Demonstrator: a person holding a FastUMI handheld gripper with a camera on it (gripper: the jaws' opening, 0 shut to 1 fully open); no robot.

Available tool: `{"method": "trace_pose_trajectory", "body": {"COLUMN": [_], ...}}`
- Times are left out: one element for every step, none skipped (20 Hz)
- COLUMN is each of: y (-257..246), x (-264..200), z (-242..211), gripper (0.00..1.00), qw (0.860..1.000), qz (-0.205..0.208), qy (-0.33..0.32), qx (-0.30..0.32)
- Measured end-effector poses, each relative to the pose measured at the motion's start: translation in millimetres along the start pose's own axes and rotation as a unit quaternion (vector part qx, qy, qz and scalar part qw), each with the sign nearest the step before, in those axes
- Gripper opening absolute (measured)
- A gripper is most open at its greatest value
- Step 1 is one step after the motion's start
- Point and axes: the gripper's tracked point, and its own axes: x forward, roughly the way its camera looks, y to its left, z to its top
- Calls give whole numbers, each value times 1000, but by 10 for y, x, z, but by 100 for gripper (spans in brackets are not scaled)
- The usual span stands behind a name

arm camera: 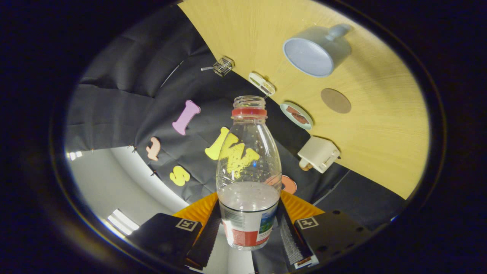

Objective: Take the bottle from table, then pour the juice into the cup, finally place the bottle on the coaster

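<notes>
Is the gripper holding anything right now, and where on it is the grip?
Yes: the gripper is shut on the clear plastic bottle with the red neck ring, its fingers pressing the labelled lower body from both sides.

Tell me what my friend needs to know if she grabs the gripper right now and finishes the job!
Gripper: shut on the bottle, both fingers pressing its labelled lower part; bottle lifted and tilted relative to the table.
Bottle: cap off, some pale juice in the lower part.
Cup: blue-grey, on the table, beyond the bottle's mouth; looks empty.
Coaster: brown round one, bare, beside the cup.
Done: bottle picked up.
Left: pour into the cup, then set the bottle on the coaster.
</notes>
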Motion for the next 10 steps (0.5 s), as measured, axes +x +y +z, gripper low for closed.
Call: {"method": "trace_pose_trajectory", "body": {"y": [1,16,34,31,36,38,23,3,-6,-10], "x": [-12,-31,-58,-64,-69,-67,-75,-47,-39,-31], "z": [-6,-11,-17,-26,-38,-36,-38,-53,-70,-99], "gripper": [79,79,79,79,79,79,79,78,79,78], "qw": [1000,1000,1000,1000,1000,1000,1000,1000,999,998], "qz": [1,2,4,2,2,3,0,0,3,8], "qy": [1,2,1,2,3,2,2,1,1,3], "qx": [0,1,4,4,4,2,-5,-16,-32,-57]}}
